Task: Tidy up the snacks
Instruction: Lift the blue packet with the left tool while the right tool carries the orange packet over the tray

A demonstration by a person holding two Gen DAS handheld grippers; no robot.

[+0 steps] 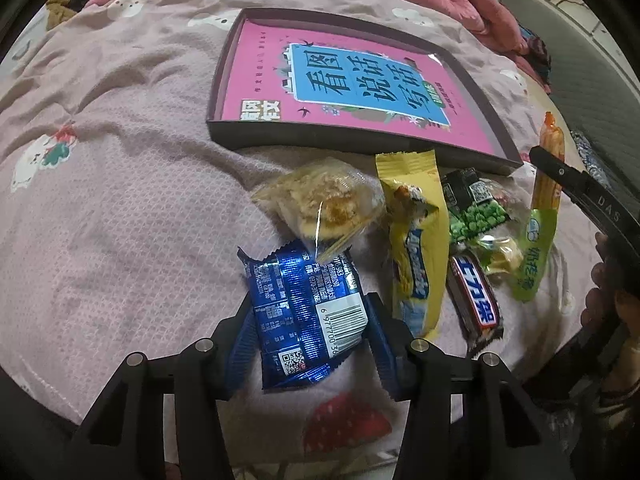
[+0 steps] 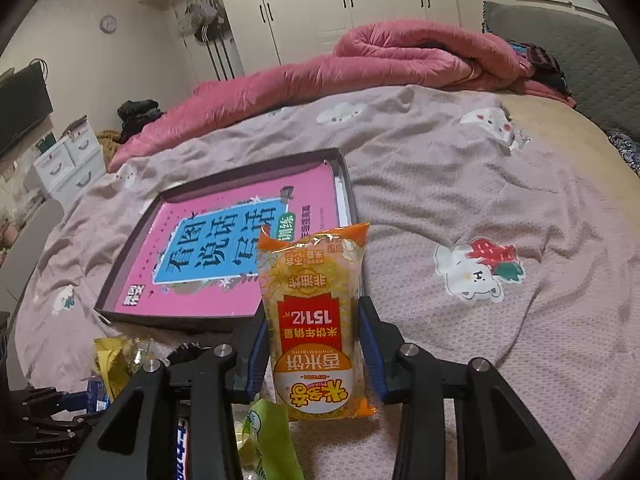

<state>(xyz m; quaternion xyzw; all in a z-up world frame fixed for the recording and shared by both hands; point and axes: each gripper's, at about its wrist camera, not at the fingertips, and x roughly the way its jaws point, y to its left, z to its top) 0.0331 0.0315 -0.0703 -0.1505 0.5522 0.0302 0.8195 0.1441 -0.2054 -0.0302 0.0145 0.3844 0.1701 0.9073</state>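
My left gripper (image 1: 310, 320) is shut on a blue foil snack pack (image 1: 304, 312) just above the bed. Beyond it lie a clear pastry pack (image 1: 324, 208), a yellow wafer bar (image 1: 416, 248), a green pea pack (image 1: 476, 208), a dark chocolate bar (image 1: 476, 300) and a green stick snack (image 1: 536, 252). A shallow dark box (image 1: 332, 138) with a pink book (image 1: 320, 80) in it lies behind them. My right gripper (image 2: 314, 344) is shut on an orange rice-cracker pack (image 2: 316, 320), held upright by the box's (image 2: 184, 322) near right corner.
Everything lies on a pink patterned bedsheet (image 2: 500, 184). A rolled red quilt (image 2: 360, 68) runs along the far side. A grey headboard (image 2: 580, 48) is at the right, white drawers (image 2: 72, 164) and wardrobes beyond the bed at the left.
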